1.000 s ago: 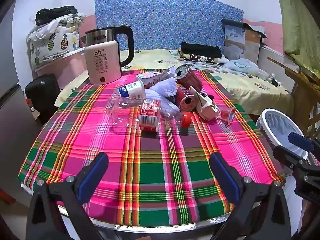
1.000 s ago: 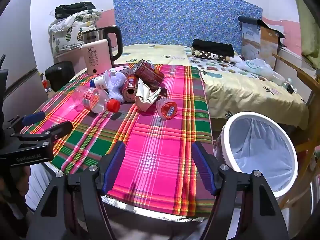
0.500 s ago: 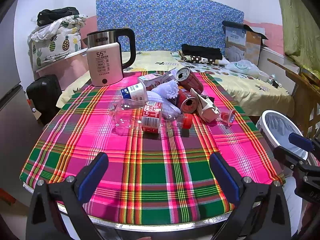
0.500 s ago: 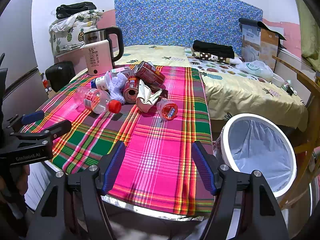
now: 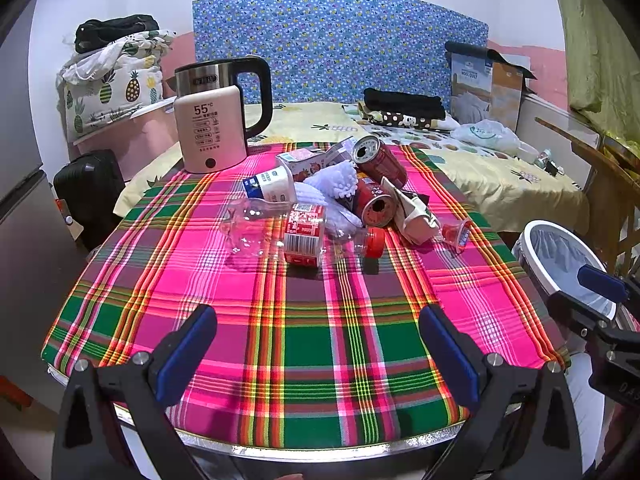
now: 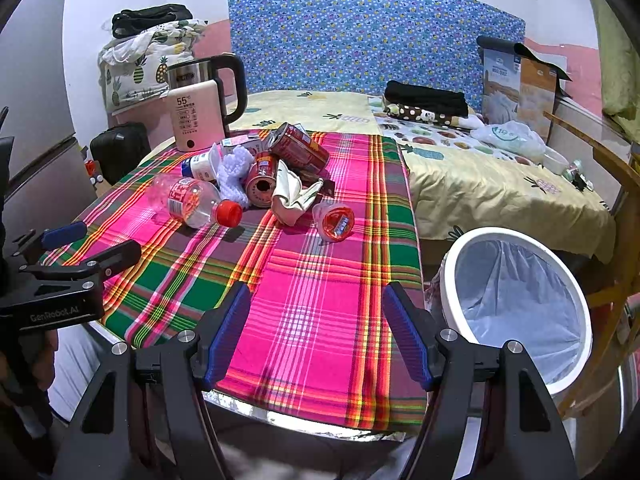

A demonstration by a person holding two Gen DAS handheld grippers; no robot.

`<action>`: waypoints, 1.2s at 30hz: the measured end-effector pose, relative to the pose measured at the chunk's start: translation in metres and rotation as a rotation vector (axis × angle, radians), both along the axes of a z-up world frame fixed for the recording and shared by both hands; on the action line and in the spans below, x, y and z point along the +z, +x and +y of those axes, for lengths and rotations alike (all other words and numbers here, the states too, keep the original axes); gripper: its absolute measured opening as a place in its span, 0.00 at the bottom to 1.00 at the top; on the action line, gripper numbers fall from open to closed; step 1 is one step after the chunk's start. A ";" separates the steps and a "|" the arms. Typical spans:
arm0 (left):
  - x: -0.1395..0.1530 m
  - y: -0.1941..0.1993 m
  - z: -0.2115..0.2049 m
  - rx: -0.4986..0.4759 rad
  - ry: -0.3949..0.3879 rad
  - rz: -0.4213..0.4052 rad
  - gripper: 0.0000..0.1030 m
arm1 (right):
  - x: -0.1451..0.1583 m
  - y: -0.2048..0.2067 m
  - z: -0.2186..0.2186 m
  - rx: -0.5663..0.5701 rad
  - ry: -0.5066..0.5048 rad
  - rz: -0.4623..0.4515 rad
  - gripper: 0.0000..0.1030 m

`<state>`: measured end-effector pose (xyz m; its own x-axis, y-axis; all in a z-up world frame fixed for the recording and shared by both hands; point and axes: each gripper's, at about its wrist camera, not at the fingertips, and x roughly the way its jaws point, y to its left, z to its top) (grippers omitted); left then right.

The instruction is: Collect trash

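A heap of trash lies mid-table on the plaid cloth: a clear plastic bottle with a red cap, two red cans, a small yoghurt bottle, a crumpled paper carton, a small plastic cup and white netting. A white bin with a liner stands right of the table. My left gripper is open and empty over the near edge. My right gripper is open and empty over the near right corner.
A pink and steel electric kettle stands at the table's far left. A bed with folded clothes lies behind the table. A wooden chair stands right of the bin. A black suitcase sits on the floor at left.
Both grippers have drawn back and risen slightly; the trash heap sits a little lower and farther in both views. Nothing was picked up.
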<state>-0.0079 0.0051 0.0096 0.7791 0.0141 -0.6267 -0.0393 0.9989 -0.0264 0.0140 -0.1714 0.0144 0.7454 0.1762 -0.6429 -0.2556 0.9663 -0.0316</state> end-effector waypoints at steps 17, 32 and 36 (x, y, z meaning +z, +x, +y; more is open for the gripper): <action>-0.001 0.000 -0.001 0.001 0.002 -0.001 0.99 | -0.001 0.001 0.000 0.000 0.000 0.002 0.68; 0.001 -0.001 0.000 0.000 0.000 0.002 0.99 | -0.002 0.001 -0.003 -0.005 -0.001 0.009 0.68; 0.001 -0.001 0.002 0.001 0.001 0.001 0.99 | -0.002 0.001 -0.003 -0.005 0.000 0.010 0.68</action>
